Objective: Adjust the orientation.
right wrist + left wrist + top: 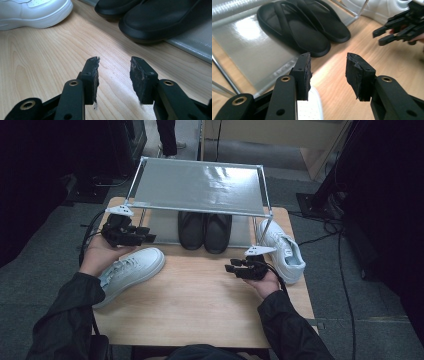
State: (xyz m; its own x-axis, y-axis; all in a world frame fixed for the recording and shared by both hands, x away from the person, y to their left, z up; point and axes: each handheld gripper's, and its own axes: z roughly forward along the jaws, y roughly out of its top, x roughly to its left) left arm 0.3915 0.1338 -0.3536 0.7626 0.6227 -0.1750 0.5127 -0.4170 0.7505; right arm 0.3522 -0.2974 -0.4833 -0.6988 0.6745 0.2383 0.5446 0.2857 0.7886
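Wooden table carries one two-tier metal rack at its far edge. High view: two white sneakers, one near left beside the left hand, one far right against the rack leg. Two black slippers sit side by side on the lower shelf; the gripper views show their soles close. Left gripper and right gripper, both held level, point inward across the table, jaws spread, nothing between them.

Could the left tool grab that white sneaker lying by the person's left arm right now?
Probably yes. The left tool stands open and empty just above the white sneaker, which lies on the bare table with nothing between them.
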